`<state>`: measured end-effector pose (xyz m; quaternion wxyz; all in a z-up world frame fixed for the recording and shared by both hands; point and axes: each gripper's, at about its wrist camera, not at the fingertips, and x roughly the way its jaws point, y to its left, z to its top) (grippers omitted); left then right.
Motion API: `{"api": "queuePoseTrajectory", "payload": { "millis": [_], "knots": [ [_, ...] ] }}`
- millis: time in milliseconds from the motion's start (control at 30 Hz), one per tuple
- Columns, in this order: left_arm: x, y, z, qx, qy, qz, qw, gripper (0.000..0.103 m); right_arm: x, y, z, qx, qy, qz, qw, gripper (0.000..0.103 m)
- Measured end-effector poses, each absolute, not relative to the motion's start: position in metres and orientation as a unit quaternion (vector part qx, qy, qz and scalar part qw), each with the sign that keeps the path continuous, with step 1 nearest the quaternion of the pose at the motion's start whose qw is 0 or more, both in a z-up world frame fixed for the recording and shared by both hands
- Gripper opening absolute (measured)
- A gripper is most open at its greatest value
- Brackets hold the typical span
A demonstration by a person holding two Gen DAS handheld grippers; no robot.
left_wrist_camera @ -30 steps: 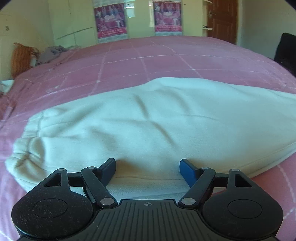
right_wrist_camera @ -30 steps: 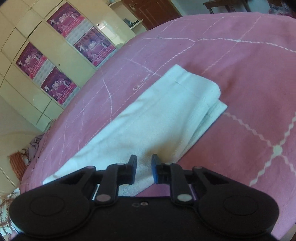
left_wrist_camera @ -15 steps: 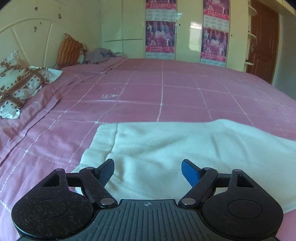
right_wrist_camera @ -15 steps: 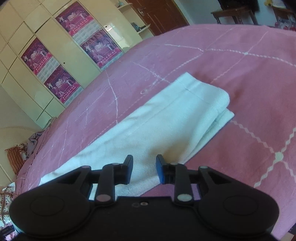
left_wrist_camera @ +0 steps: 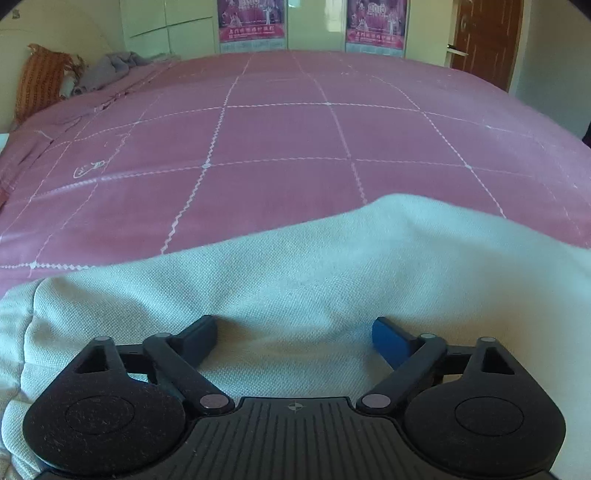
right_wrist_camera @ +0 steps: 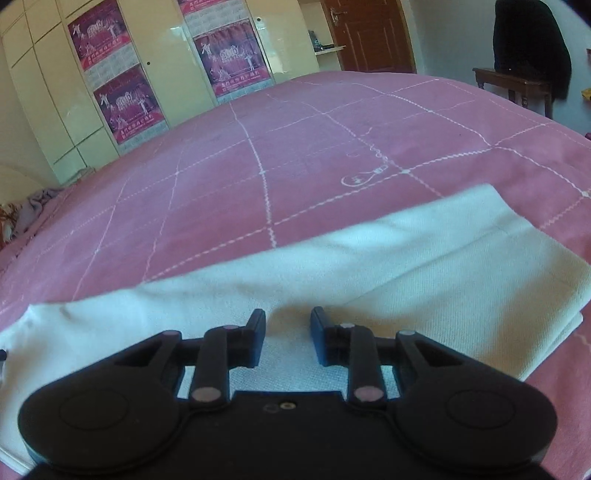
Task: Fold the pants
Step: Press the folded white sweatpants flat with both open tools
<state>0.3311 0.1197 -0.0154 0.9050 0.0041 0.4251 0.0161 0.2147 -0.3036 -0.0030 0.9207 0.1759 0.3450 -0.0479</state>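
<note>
White pants (left_wrist_camera: pixel 314 273) lie folded lengthwise on a pink bedspread (left_wrist_camera: pixel 280 147). In the left wrist view my left gripper (left_wrist_camera: pixel 294 332) is open, its fingers wide apart just above the cloth near the gathered waistband end at the left. In the right wrist view the pants (right_wrist_camera: pixel 424 269) stretch across the frame with the leg hems at the right. My right gripper (right_wrist_camera: pixel 287 328) is open with a narrower gap, low over the near edge of the leg; nothing is between its fingers.
The pink bedspread (right_wrist_camera: pixel 258 166) with white grid lines extends far beyond the pants. An orange cushion (left_wrist_camera: pixel 44 81) and grey clothing (left_wrist_camera: pixel 107 68) lie at the head end. Wardrobe doors with posters (right_wrist_camera: pixel 122 103), a brown door (right_wrist_camera: pixel 369 33) and a dark chair (right_wrist_camera: pixel 524 74) stand beyond the bed.
Both grippers have swung and lowered toward the pants' near edge. The left stays wide open. The right's gap has widened a little.
</note>
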Motion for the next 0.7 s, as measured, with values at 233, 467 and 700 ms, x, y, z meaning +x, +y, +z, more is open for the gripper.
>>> {"api": "queuePoseTrajectory", "payload": {
  "millis": [233, 467, 700],
  "knots": [
    [0.32, 0.105, -0.015, 0.02, 0.413, 0.025, 0.91, 0.091, 0.205, -0.293, 0.023, 0.14, 0.287, -0.025, 0.947, 0.032],
    [0.296, 0.095, 0.018, -0.007, 0.345, -0.008, 0.938, 0.093, 0.221, -0.296, 0.014, 0.108, 0.351, -0.033, 0.929, 0.036],
    [0.333, 0.07, -0.025, -0.037, 0.408, -0.107, 0.906, 0.1, 0.231, -0.294, 0.01, 0.109, 0.357, -0.035, 0.927, 0.042]
  ]
}}
